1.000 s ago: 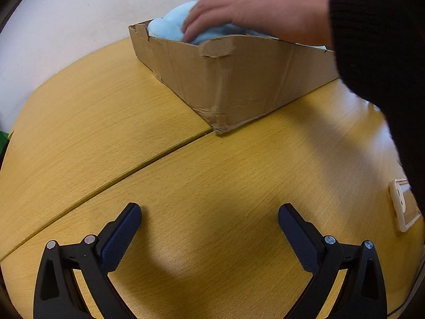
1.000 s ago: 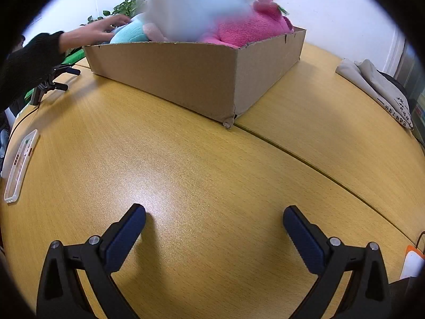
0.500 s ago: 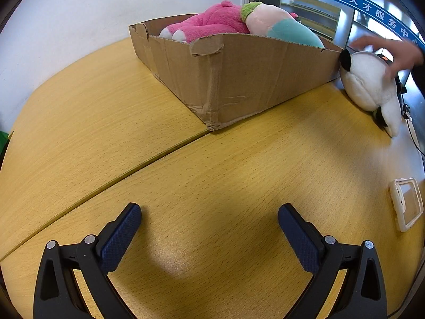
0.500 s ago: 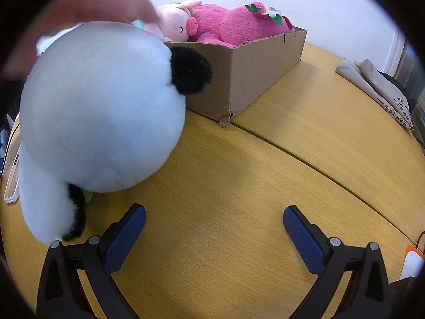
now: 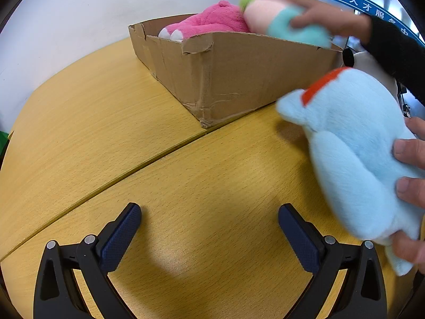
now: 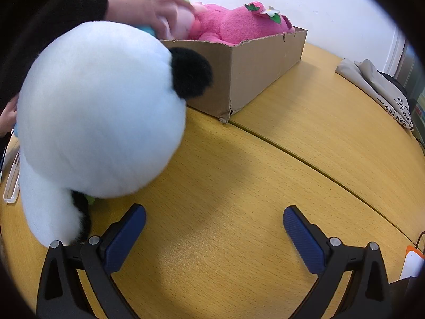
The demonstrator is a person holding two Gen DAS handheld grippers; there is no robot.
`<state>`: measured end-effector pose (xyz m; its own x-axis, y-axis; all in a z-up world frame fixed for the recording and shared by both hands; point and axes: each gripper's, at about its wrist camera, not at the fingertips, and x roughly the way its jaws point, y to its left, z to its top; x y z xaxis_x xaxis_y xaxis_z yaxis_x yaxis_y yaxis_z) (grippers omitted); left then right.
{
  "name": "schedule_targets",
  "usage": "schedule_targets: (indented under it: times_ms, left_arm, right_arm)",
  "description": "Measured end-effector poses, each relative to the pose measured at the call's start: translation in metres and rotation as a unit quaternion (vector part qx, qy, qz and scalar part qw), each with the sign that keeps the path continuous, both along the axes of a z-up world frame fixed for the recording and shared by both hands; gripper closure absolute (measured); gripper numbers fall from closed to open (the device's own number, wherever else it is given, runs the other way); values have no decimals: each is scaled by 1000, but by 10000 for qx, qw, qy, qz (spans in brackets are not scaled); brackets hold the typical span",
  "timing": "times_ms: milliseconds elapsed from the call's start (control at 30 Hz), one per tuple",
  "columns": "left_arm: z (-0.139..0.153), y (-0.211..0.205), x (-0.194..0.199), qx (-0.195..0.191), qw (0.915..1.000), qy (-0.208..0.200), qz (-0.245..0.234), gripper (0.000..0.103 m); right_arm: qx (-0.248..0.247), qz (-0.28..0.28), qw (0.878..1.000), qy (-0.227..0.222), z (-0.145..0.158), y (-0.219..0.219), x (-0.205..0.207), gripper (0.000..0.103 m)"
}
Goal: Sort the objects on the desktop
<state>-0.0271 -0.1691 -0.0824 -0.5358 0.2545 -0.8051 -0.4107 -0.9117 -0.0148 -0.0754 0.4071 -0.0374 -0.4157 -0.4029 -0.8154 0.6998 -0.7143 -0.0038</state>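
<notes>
A cardboard box (image 5: 239, 74) stands on the wooden table (image 5: 106, 138) and holds a pink plush (image 5: 209, 22). A bare hand (image 5: 326, 16) grips a pink-and-teal plush (image 5: 281, 21) at the box top. Another hand (image 5: 410, 175) holds a light blue plush (image 5: 358, 154) on the table to the right of my left gripper (image 5: 209, 228), which is open and empty. A white panda plush (image 6: 101, 122) lies on the table just left of my open, empty right gripper (image 6: 215, 231). The box (image 6: 255, 71) and pink plush (image 6: 239, 26) show behind it.
A folded grey cloth bag (image 6: 377, 90) lies at the table's far right. A white flat device (image 6: 13, 175) lies at the left edge behind the panda. An orange-and-white object (image 6: 411, 263) sits at the lower right. A seam (image 6: 305, 159) crosses the table.
A hand has set the light blue plush down to the right of my left gripper. Another hand now grips the pink-and-teal plush in the box. Both grippers stay still and open.
</notes>
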Motion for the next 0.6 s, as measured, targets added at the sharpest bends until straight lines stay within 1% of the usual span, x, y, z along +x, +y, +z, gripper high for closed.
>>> schedule_targets:
  times_ms: [600]
  left_arm:
    - [0,2,-1,0,10000,-11,0,0]
  right_arm:
    - [19,6,10000,37,-6,3,2,0]
